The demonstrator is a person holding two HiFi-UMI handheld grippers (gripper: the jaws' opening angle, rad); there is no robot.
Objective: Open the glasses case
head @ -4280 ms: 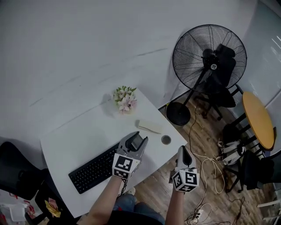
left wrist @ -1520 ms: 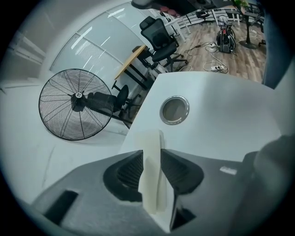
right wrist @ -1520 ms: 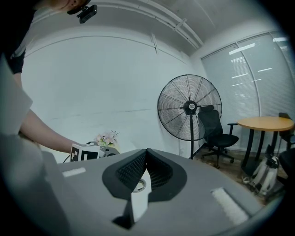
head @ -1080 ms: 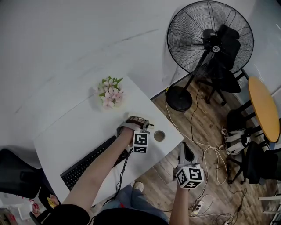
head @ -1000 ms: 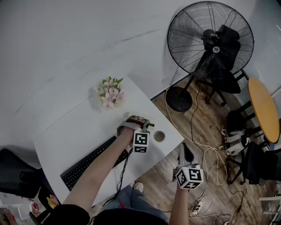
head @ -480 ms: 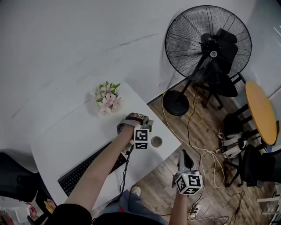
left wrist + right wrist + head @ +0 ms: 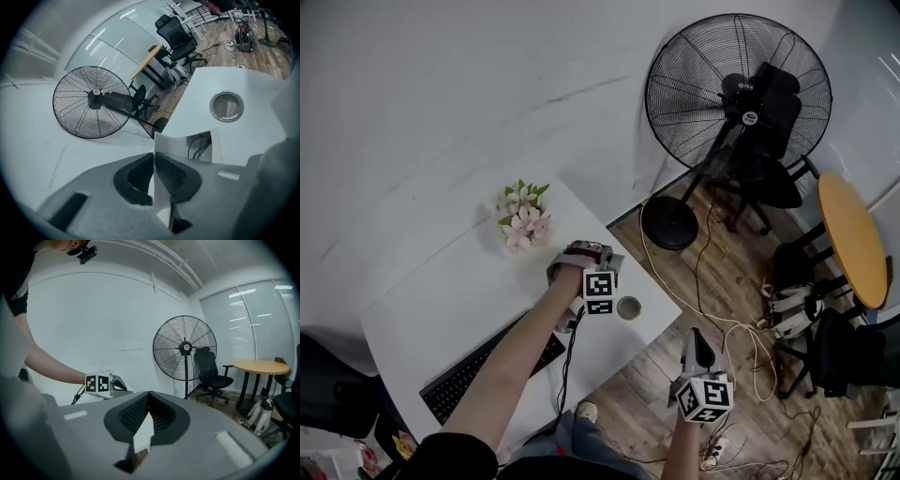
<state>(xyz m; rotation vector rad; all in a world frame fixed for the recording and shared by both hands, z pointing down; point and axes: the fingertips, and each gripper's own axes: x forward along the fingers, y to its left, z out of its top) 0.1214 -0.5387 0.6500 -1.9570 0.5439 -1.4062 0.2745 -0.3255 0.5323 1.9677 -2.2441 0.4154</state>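
In the left gripper view a thin white flap of the glasses case (image 7: 168, 143) stands between the jaws of my left gripper (image 7: 153, 154). The pads press on it while the jaws are opening slightly. Past the flap I see a dark hollow of the case. From the head view my left gripper (image 7: 579, 253) reaches over the white table (image 7: 441, 291) near its right corner and hides most of the case. My right gripper (image 7: 695, 339) hangs shut off the table's edge, over the wooden floor, holding nothing. Its own view shows the pads of my right gripper (image 7: 149, 397) meeting.
A round hole (image 7: 628, 307) sits in the tabletop beside the left gripper. Behind it a flower bunch (image 7: 520, 220) stands, and a black keyboard (image 7: 478, 370) lies near the front edge. On the floor are a standing fan (image 7: 736, 94), an orange round table (image 7: 853, 234), chairs and loose cables (image 7: 741, 337).
About four seconds ago the case lay closed and free, with the left gripper short of it. The left gripper now sits over it. The right gripper has dropped away from the table edge.
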